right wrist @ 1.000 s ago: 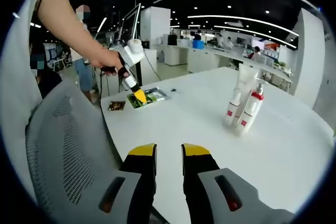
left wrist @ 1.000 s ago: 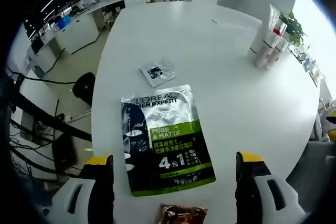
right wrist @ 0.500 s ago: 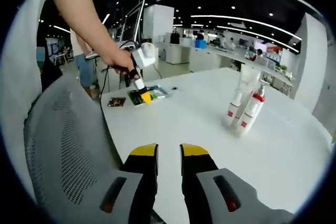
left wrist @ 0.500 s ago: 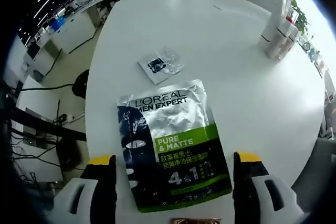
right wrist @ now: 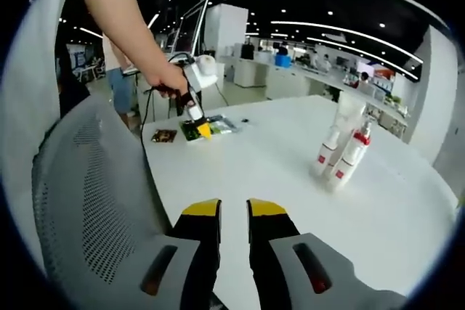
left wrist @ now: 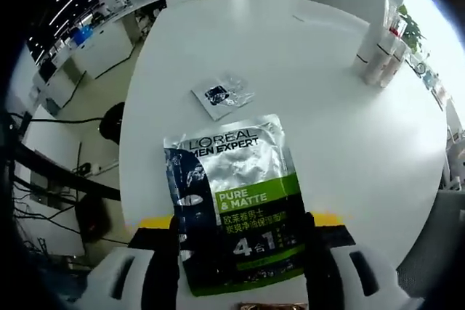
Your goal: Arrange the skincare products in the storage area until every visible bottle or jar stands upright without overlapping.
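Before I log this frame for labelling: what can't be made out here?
- Brown sachet: cut off by the left gripper view's bottom edge.
- Bottle cluster: too small to read or count.
- Left tongs: contact with the L'Oreal mask pack unclear.
- Small clear sachet: print too small.

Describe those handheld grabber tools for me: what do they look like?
Each gripper has two black jaws capped with yellow tips, set on pale grey moulded bodies; the right gripper also has small red marks on its body. The left gripper looks alike. The person's arm is bare below a short white sleeve.
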Tool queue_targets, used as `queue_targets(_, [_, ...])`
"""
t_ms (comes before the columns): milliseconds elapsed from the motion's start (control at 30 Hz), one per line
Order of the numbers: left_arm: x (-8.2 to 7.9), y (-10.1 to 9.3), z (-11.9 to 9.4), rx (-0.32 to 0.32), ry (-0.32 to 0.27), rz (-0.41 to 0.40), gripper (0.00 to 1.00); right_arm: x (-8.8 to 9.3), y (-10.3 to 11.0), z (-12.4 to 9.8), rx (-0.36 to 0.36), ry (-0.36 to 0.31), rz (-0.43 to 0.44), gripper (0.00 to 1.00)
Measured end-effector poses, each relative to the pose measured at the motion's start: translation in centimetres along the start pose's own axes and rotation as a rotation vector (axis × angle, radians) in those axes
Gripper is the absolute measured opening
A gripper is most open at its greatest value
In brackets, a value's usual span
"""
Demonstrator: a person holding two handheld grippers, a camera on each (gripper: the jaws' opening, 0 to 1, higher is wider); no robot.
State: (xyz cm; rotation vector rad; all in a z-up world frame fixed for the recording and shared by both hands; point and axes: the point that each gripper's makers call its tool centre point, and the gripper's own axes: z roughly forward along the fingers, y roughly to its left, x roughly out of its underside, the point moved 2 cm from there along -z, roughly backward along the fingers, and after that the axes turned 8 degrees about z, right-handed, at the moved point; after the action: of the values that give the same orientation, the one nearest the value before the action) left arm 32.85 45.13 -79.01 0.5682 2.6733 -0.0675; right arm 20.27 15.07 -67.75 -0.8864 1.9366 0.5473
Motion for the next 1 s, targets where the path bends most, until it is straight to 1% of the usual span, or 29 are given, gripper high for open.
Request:
queue_targets(133, [0.3, -0.3, 0.1, 0.012, 0.007, 0.002, 0.62, 0.0, 0.1, 0.0, -0.002, 0.005, -0.005, 0.12])
queue_targets(267, [0.4, -0.8, -0.2, 0.016, 0.009, 0.006, 0.58, 0.2, 0.1, 0.0, -0.002, 0.012, -0.002, 0.12])
queue_targets(300, [0.4, -1.0, -0.3, 0.020, 0.009, 0.012, 0.55, 0.2, 0.1, 0.1, -0.004, 0.014, -0.001, 0.12])
queue_targets(333, [0.3, -1.1, -0.4, 0.024, 0.007, 0.022, 0.45, 0.3, 0.1, 0.1, -0.005, 0.016, -0.003, 0.12])
queue_targets(367, [0.3, -1.3, -0.5, 0.054, 0.010, 0.065, 0.28, 0.3, 0.1, 0.1, -0.003, 0.019, -0.010, 0.12])
queue_targets(400, [0.5, -1.4, -0.5, 0.041, 0.014, 0.012, 0.27, 0.3, 0.1, 0.1, -0.003, 0.018, -0.011, 0.12])
queue_targets(433, [0.4, -1.3, -0.5, 0.041, 0.007, 0.026, 0.26, 0.3, 0.1, 0.1, -0.005, 0.019, -0.007, 0.12])
queue_targets(600, [0.3, -1.6, -0.4, 0.051, 0.014, 0.030, 0.22, 0.3, 0.2, 0.1, -0.008, 0.023, -0.011, 0.12])
queue_targets(767, [0.6, -2.2, -0.6, 0.060, 0.018, 0.031, 0.15, 0.3, 0.2, 0.2, -0.013, 0.021, -0.010, 0.12])
queue_targets(800, [0.6, -2.7, -0.6, 0.072, 0.005, 0.006, 0.14, 0.3, 0.2, 0.2, -0.013, 0.021, -0.008, 0.12])
queue_targets(867, [0.5, -3.6, -0.9, 0.103, -0.019, -0.006, 0.12, 0.3, 0.1, 0.2, -0.011, 0.020, -0.006, 0.12])
queue_targets(933, [0.2, -4.9, -1.2, 0.152, -0.038, -0.031, 0.11, 0.3, 0.2, 0.1, -0.013, 0.019, -0.001, 0.12])
queue_targets(1000, [-0.2, -5.8, -1.9, 0.179, -0.072, -0.027, 0.10, 0.2, 0.2, 0.1, -0.014, 0.019, -0.003, 0.12])
